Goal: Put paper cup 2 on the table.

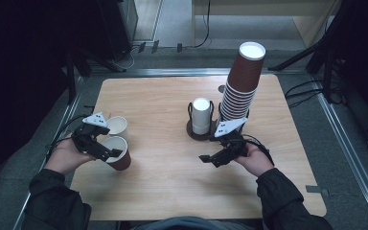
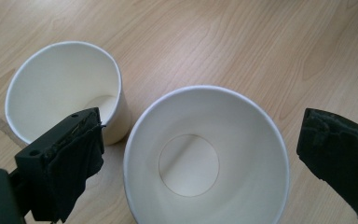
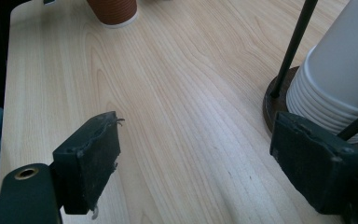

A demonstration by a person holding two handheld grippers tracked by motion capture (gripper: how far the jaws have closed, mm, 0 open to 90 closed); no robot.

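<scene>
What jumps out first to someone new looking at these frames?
The tall leaning stack of brown cups at the table's far right, beside a shorter white stack in a round holder. At near left, the left gripper stands open around an upright brown cup, a second cup just behind. The right gripper hangs open over bare wood.

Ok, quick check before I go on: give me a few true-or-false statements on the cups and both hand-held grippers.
1. The left hand-held gripper is clamped on a cup. False: its jaws stand open, apart from the near cup.
2. Two loose cups stand upright, the far cup beside the near one. True.
3. The right hand-held gripper holds a cup. False: it is open over bare table.
4. The brown stack is taller than the white stack. True.
</scene>
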